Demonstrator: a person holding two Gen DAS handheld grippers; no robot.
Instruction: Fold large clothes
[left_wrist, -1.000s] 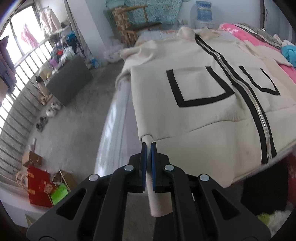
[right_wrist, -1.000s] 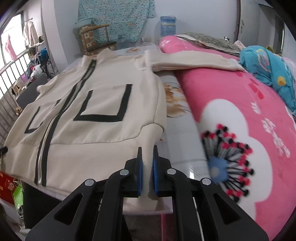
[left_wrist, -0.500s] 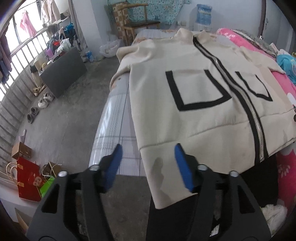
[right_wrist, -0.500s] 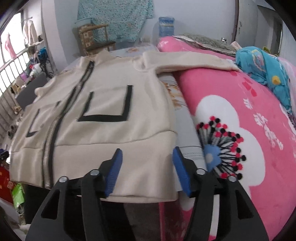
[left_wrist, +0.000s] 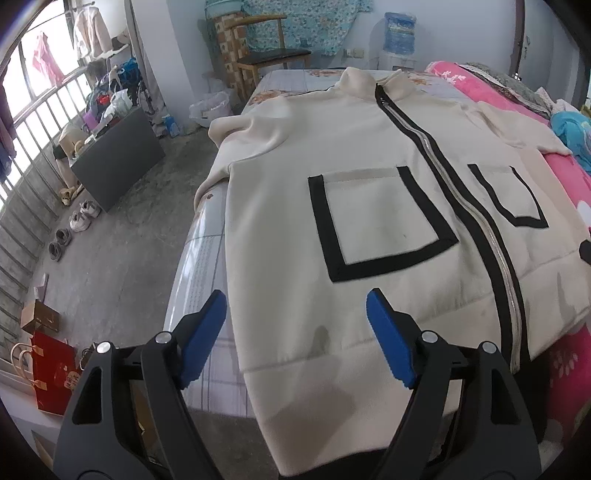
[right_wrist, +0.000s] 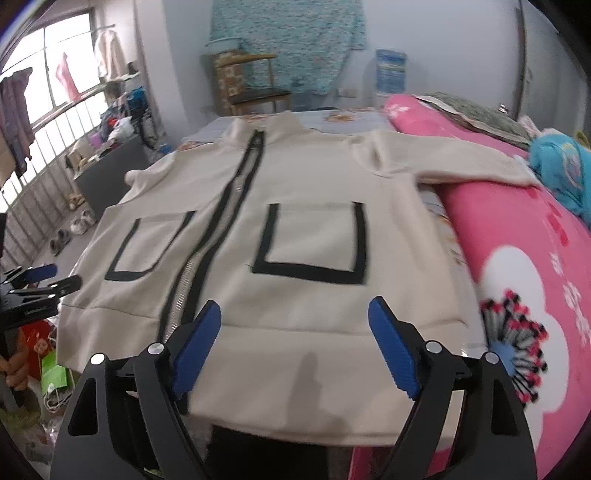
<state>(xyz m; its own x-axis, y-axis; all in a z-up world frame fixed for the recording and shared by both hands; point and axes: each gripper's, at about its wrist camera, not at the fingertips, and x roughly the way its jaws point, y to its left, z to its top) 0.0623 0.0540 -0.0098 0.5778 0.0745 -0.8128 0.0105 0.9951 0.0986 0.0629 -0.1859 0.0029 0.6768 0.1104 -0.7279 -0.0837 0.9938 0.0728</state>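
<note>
Cream fleece jacket (left_wrist: 369, 206) lies spread front-up on the bed (left_wrist: 199, 280), its long axis running along the black-edged zip (left_wrist: 476, 221), collar toward the far wall and hem hanging over the near edge. Left gripper (left_wrist: 295, 314) and right gripper (right_wrist: 294, 317) hover above the hem, jaws having just been opening, now spread wide with nothing pinched between them.
</note>
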